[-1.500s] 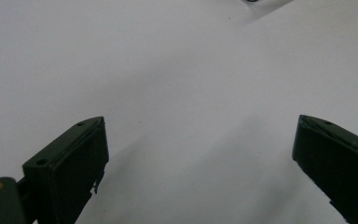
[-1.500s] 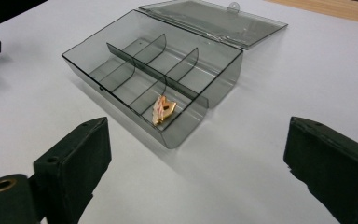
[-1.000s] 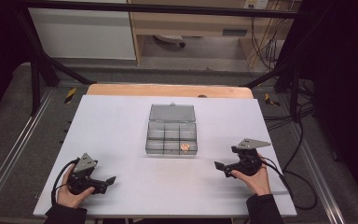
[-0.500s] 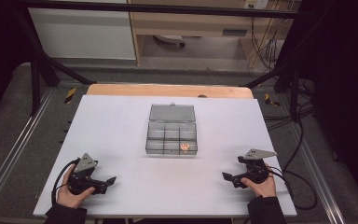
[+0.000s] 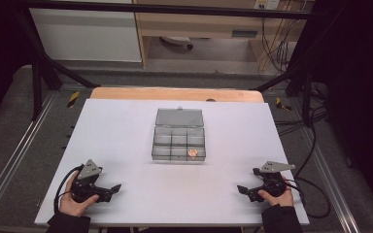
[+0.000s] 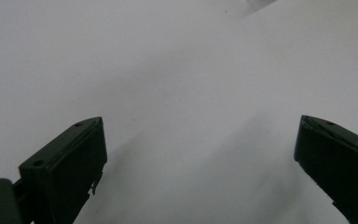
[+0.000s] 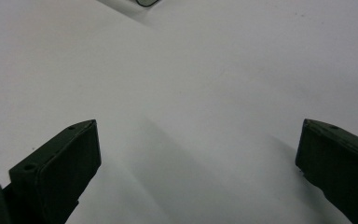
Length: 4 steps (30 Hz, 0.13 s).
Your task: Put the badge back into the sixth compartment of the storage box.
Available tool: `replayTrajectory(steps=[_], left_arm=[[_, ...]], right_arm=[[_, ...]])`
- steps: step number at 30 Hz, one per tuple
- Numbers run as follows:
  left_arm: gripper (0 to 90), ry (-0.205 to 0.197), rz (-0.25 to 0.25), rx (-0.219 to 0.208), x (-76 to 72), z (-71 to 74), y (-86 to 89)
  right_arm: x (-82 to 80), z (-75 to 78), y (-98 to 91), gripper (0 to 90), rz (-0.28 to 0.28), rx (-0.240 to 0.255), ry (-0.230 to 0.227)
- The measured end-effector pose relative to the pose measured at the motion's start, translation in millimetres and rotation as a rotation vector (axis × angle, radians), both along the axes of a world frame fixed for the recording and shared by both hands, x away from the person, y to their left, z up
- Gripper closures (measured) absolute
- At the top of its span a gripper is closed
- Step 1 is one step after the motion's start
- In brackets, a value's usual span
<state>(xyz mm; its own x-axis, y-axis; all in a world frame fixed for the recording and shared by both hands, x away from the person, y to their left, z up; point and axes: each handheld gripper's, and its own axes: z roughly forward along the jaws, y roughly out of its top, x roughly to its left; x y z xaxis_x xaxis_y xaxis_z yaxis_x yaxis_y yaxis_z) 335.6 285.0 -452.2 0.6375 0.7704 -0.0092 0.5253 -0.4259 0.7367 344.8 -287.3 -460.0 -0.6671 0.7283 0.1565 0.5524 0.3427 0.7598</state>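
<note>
Fingers: both pairs spread wide, nothing between them.
Left gripper: low over near-left surface.
Right gripper: near-right, facing inward.
Compartment box: mid-surface, lid open, well apart from both.
Orange piece: front-right compartment.

Over the last sec the right gripper has been drawn back toward the table's near edge & slightly outward w/ its hand, so it's now farther from the box.
</note>
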Motion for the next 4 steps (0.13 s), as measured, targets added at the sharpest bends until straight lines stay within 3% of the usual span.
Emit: replayTrajectory(steps=[4], left_arm=[[2.2,-0.001,0.001,0.001,0.2,0.0,0.2]], right_arm=[[-0.3,0.3,-0.6,0.7,0.006,0.003,-0.006]])
